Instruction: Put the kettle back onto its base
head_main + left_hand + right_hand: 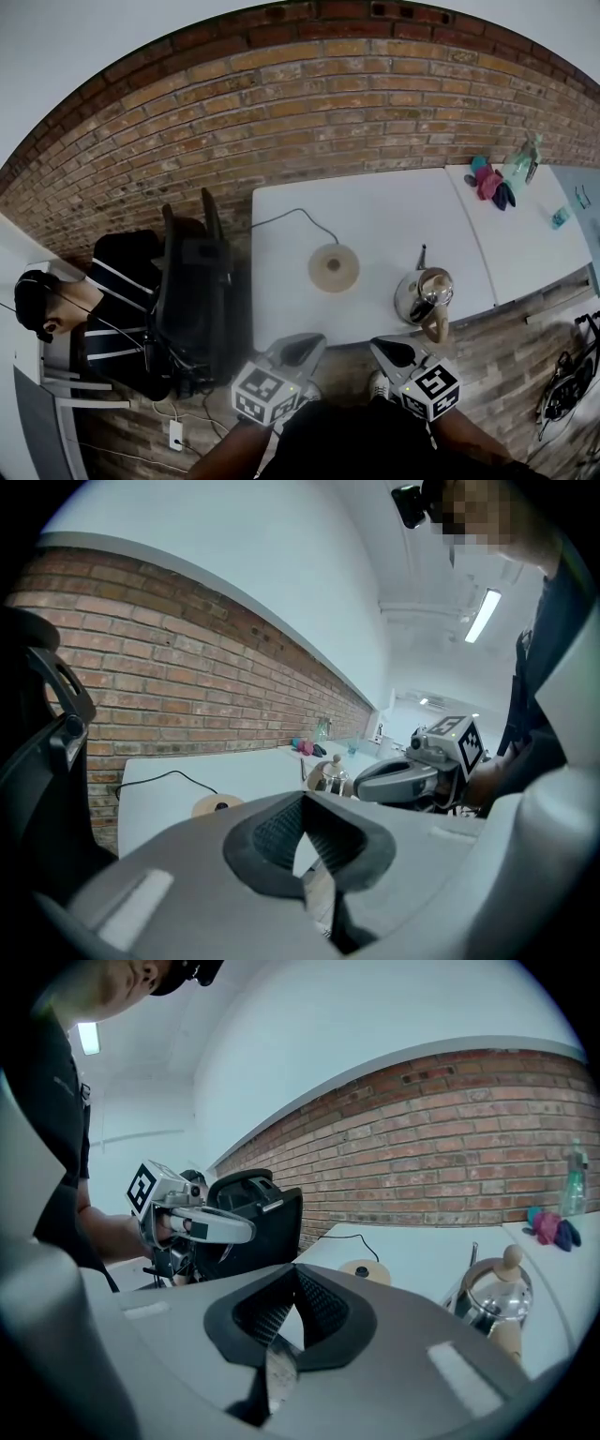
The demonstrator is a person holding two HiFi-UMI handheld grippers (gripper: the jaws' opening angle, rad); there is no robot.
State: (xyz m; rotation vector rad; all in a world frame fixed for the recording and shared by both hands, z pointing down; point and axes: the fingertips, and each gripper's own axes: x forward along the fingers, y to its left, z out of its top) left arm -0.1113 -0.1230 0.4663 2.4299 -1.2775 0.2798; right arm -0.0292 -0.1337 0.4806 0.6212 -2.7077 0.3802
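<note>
Kettle (424, 293): near desk (375, 211) front edge, apart from base (334, 267). Left gripper (302, 349), right gripper (394, 352): jaws pressed together, empty. Risk: closed-jaw approach nudges kettle off edge.

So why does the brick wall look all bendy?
Head view: the wide lens bows the brick wall into an arch; right gripper view: it curves too, and the kettle glints; left gripper view: a ceiling light glows bright white.

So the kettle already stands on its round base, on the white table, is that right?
No. The kettle is on the white table, but not on its round base: it stands apart from it, to its right in the head view.
</note>
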